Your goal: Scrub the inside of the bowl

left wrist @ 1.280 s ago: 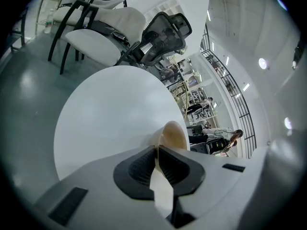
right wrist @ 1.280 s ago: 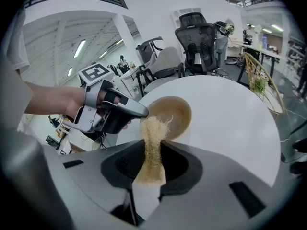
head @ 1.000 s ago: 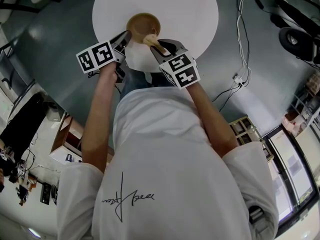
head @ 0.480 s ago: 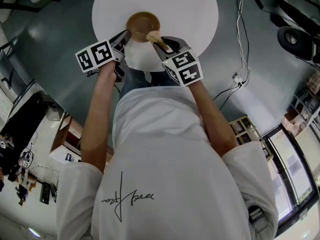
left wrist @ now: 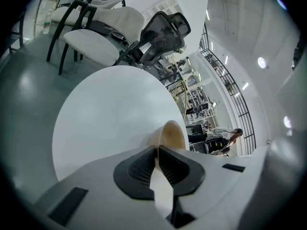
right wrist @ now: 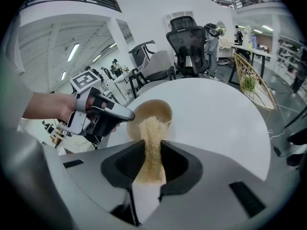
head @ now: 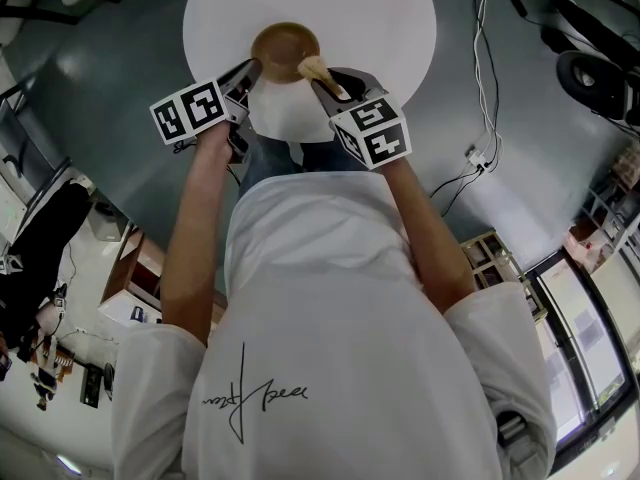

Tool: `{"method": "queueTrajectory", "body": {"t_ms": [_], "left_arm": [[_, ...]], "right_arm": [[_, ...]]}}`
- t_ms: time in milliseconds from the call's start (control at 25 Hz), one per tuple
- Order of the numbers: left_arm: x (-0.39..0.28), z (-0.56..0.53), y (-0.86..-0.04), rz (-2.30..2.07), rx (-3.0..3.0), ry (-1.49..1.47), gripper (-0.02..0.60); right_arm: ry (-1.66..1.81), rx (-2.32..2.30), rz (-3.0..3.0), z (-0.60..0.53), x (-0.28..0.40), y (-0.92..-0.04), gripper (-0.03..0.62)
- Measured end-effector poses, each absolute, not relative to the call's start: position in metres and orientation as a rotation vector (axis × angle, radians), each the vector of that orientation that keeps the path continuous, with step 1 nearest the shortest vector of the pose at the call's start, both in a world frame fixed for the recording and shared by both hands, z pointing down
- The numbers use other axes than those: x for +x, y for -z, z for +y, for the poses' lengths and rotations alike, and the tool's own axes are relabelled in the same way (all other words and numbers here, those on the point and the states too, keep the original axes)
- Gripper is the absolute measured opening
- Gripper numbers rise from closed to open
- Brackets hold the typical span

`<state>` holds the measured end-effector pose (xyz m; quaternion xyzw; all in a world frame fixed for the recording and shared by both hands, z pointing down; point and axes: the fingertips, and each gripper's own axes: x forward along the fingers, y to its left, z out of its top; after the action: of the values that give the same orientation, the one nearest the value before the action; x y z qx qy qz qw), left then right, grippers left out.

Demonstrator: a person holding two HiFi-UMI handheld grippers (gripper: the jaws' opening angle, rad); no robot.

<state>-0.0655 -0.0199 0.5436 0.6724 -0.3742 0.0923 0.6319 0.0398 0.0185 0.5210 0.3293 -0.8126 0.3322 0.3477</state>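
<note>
Seen from above, my left gripper [head: 250, 71] pinches the near left rim of the wooden bowl [head: 283, 50]. Its jaws are drawn almost together, with only the thin wall between the pads. My right gripper [head: 325, 80] is clamped tight on a tan fibrous scrubber [head: 313, 66], whose far end reaches over the near right rim into the bowl. The bowl sits on the round white table [head: 380, 18], close to the near edge and a little left of centre. Bare tabletop spreads wide on the far side and to the right, while little room lies between the bowl and the near edge. Grey floor rings the table, with cables [head: 488, 88] trailing on it to the right. Only the head view shows both grippers together with the table's full outline. Only the left gripper view shows the pads meeting on the rim. The right gripper view shows the scrubber's frayed tip inside the bowl, and both gripper views show office chairs [right wrist: 184, 42] standing beyond the far edge.
</note>
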Motion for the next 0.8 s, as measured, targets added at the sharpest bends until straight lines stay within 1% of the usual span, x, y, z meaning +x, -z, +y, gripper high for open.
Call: {"method": "queueTrajectory", "body": {"t_ms": [800], "left_arm": [[-0.065, -0.020, -0.544, -0.843, 1.576, -0.259, 0.025]], "right_arm": [[-0.847, 0.905, -2.099, 0.000, 0.054, -0.519, 0.112]]}}
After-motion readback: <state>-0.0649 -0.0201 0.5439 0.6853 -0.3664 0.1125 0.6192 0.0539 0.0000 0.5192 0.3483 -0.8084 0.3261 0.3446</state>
